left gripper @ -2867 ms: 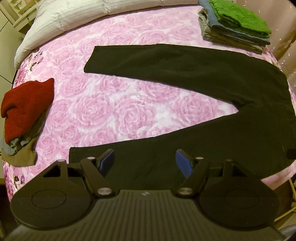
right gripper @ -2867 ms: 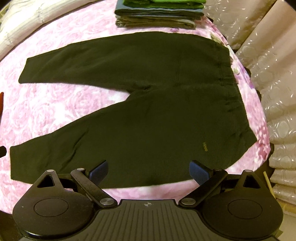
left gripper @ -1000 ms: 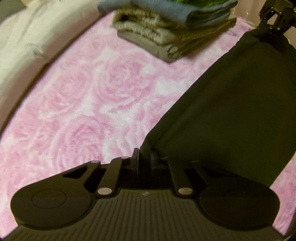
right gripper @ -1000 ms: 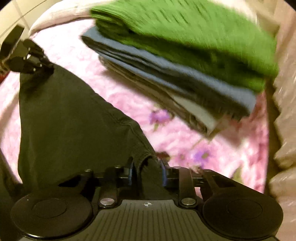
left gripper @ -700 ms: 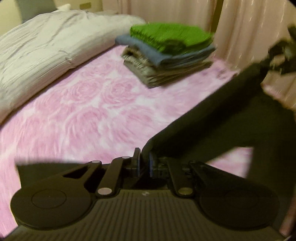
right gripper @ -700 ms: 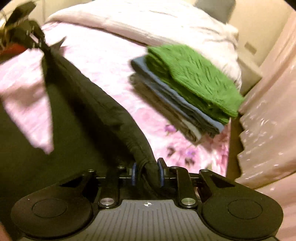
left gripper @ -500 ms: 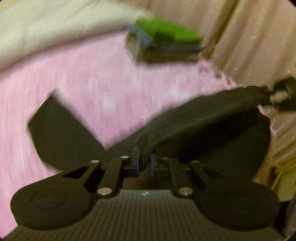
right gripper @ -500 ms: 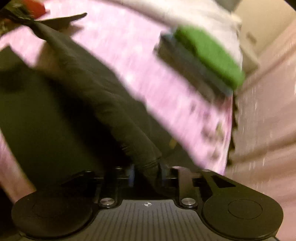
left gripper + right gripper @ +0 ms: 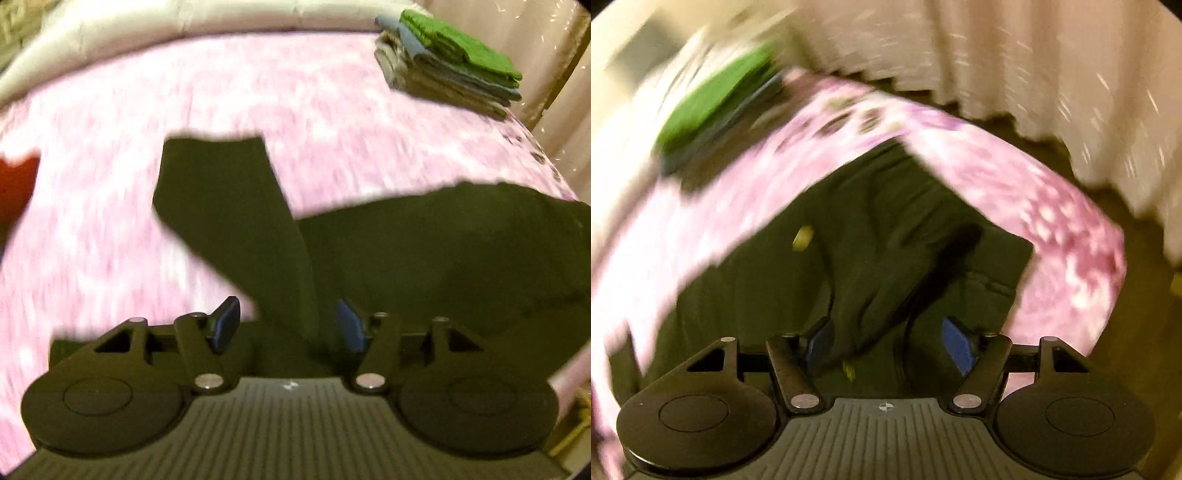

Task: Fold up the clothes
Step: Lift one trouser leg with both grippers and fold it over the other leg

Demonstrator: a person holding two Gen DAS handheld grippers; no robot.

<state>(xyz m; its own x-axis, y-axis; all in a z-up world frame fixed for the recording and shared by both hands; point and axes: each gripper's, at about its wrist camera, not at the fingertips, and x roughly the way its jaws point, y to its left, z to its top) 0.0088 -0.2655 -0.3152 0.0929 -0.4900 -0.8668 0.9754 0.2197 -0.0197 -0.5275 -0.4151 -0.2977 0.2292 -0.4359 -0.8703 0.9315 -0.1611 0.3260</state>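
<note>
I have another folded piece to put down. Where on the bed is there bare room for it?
Bare pink blanket lies between the folded stack at the far right, the pale pillow behind, and the dark trousers in front. Crowded: the near right, under the trousers, and the left edge by the red garment.

One pair of dark, soft-cloth trousers [image 9: 406,258] lies on the one pink rose-patterned bedspread [image 9: 258,110]. One stack of folded clothes [image 9: 447,62] sits at the bedspread's far right corner; three layers can be counted in it, green on top, blue-grey beneath, beige lowest. One red knitted garment [image 9: 16,188] lies at the bedspread's left edge. Two grippers show, one per view.
</note>
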